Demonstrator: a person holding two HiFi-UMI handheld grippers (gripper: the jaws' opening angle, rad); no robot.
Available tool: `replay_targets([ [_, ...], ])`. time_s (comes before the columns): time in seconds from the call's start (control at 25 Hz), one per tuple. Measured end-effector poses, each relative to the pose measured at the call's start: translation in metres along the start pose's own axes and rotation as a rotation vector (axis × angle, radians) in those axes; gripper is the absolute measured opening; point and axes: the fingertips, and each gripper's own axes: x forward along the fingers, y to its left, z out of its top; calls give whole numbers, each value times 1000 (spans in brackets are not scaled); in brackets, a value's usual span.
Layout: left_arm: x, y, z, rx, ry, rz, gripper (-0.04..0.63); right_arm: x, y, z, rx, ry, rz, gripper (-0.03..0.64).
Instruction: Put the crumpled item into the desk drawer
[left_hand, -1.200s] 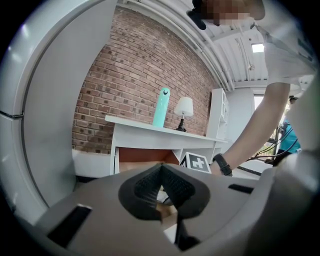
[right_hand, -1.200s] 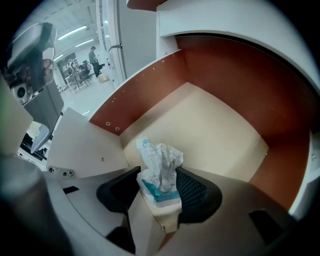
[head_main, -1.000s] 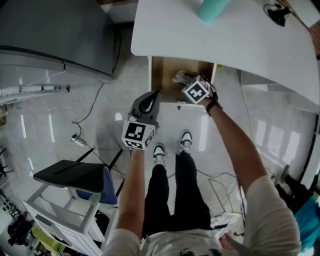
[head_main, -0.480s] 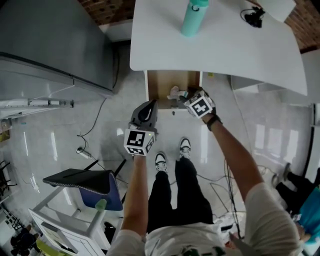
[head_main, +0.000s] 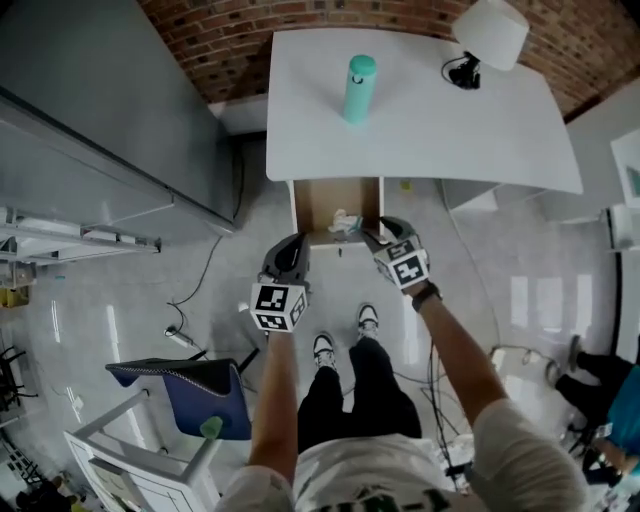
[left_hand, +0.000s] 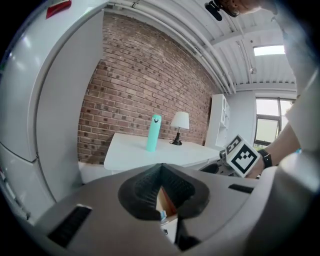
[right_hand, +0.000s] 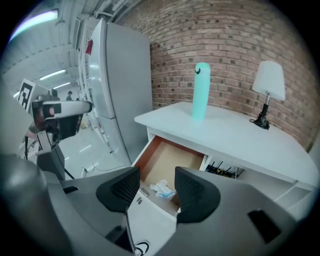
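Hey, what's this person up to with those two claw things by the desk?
A person stands at a white desk whose drawer is pulled open, with a gripper in each hand. The crumpled item lies inside the drawer. The right gripper hovers by the drawer's front, jaws apart and empty. The left gripper is shut on nothing, beside it.

Black trousers (head_main: 345, 392), white shirt (head_main: 372, 484), black-white trainers (head_main: 322, 350)

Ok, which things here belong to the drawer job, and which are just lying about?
Job: crumpled white-and-blue item, lying in the open wooden desk drawer; right tool, jaws apart.
Lying about: turquoise cylindrical bottle, white table lamp, both on the white desk.
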Motion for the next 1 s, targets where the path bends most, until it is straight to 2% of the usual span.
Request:
replay_targets([
  [0.12, -15, -12, 15, 10, 0, 7, -2, -39, 12, 23, 35, -86, -5, 215],
  [0.24, -28, -21, 34, 30, 2, 11, -2, -76, 16, 49, 41, -178, -51, 212],
  [0.44, -59, -40, 66, 54, -15, -2, -2, -136, 28, 77, 58, -266, -120, 168],
  [0.56, -76, -48, 83, 51, -47, 11, -2, -167, 36, 90, 75, -326, -172, 150],
  [0.72, -106, -50, 109, 72, -97, 73, -2, -201, 55, 102, 132, -404, -203, 118],
  [0.88, -132, -56, 118, 106, -112, 69, -2, -230, 73, 106, 161, -450, -228, 99],
  [1.0, -152, -57, 127, 123, -133, 79, -2, -247, 83, 115, 142, -492, -259, 57],
])
